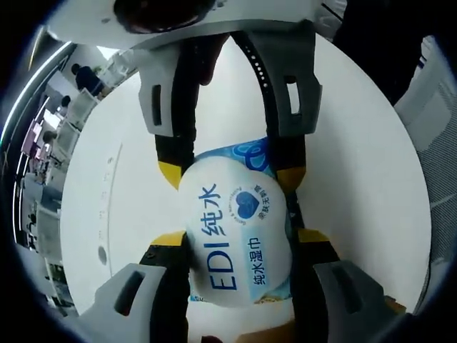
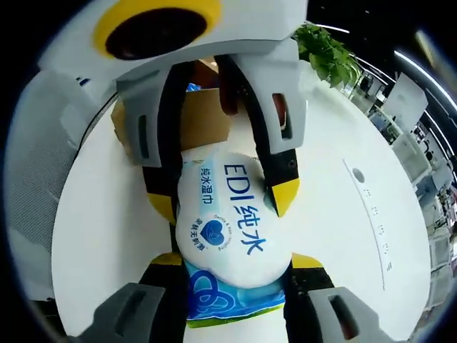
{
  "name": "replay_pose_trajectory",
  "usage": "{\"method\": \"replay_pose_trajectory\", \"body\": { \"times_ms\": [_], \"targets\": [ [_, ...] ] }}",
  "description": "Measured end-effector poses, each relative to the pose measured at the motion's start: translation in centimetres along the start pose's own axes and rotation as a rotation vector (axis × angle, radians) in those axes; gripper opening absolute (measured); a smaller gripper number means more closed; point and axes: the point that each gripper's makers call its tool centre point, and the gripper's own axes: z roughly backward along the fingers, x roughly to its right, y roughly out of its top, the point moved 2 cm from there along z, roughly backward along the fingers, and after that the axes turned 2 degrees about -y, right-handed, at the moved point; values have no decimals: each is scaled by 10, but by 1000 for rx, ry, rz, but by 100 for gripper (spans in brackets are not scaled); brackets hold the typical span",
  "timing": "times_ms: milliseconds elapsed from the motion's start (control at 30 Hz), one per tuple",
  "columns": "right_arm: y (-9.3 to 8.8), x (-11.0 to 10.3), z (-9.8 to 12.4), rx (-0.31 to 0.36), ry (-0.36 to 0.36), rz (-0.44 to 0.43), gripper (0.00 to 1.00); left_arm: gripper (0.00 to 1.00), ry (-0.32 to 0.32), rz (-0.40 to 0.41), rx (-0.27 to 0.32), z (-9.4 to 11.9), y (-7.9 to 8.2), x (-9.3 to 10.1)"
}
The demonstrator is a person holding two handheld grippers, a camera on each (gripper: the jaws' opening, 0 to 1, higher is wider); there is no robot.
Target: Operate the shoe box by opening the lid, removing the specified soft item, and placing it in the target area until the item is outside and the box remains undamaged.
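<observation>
Wipes pack (image 1: 239, 239) above white table (image 1: 107, 214), left gripper (image 1: 239, 246) jaws closed on one end, right gripper (image 2: 232, 268) jaws closed on opposite end, cardboard box (image 2: 203, 118) on table beyond pack, plant (image 2: 325, 50) behind box.

**Legible print: wipes pack only**

The wet-wipes pack (image 1: 238, 239) carries large blue lettering "EDI 纯水" and a smaller blue band reading "纯水湿巾". A blue heart emblem sits beside the lettering; the fine print ringing it is too small to read. The same print shows on the pack in the right gripper view (image 2: 232, 221).
</observation>
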Motion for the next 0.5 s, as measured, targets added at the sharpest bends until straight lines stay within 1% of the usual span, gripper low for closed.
{"method": "replay_pose_trajectory", "body": {
  "times_ms": [267, 500],
  "targets": [
    [0, -3, 0, 11, -31, -44, 50, 56, -18, -53, -6, -2, -1, -1],
    [0, -3, 0, 8, -37, -45, 51, 57, -13, -64, -13, -2, -2, -1]
  ]
}}
